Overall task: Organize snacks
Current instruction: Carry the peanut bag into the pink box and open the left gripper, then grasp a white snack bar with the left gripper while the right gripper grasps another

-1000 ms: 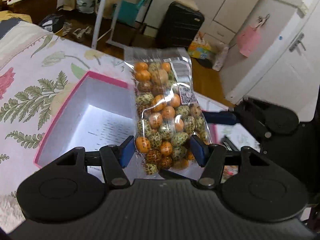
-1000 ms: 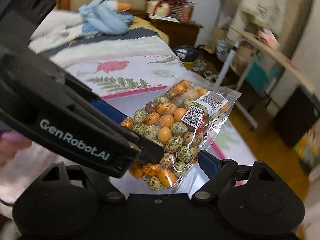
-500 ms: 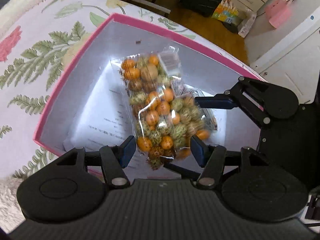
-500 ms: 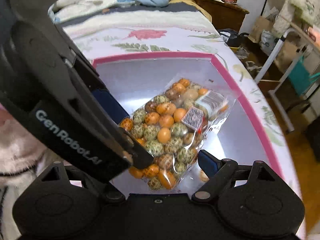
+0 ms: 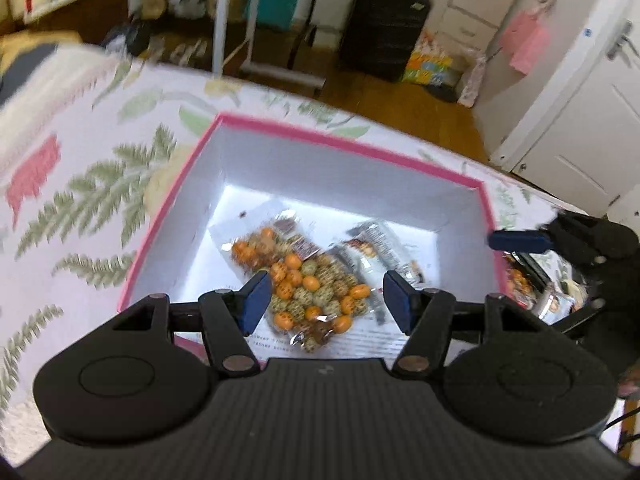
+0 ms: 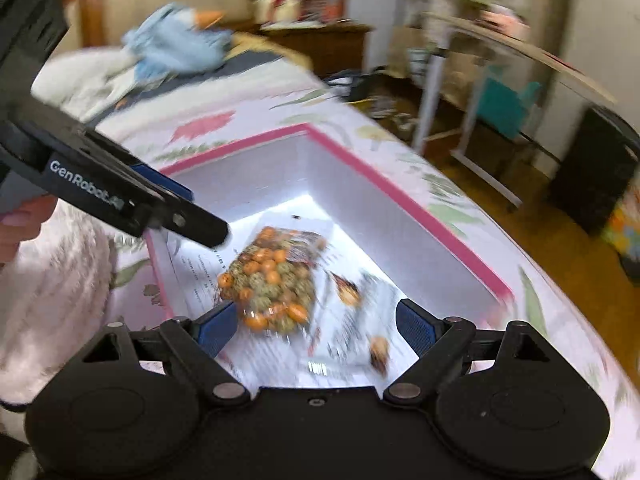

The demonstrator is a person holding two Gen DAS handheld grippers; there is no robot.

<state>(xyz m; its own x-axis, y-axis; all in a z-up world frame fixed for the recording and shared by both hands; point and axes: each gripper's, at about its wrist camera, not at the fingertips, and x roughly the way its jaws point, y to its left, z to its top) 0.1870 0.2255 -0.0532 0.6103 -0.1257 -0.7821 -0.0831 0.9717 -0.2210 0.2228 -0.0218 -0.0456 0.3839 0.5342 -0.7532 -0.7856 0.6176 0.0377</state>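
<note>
Since prev frame: candy bag (image 5: 304,280) now dropped in pink box (image 5: 352,146); left claw (image 5: 324,300), right claw (image 6: 316,326) both open, empty. Wrapped snack (image 5: 380,248) beside bag. More snacks outside box, pending.

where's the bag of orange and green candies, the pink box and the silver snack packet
bag of orange and green candies (image 5: 308,288): left wrist view, middle of the bag.
pink box (image 5: 348,146): left wrist view, far rim.
silver snack packet (image 5: 376,248): left wrist view, printed middle, beside the bag.
</note>
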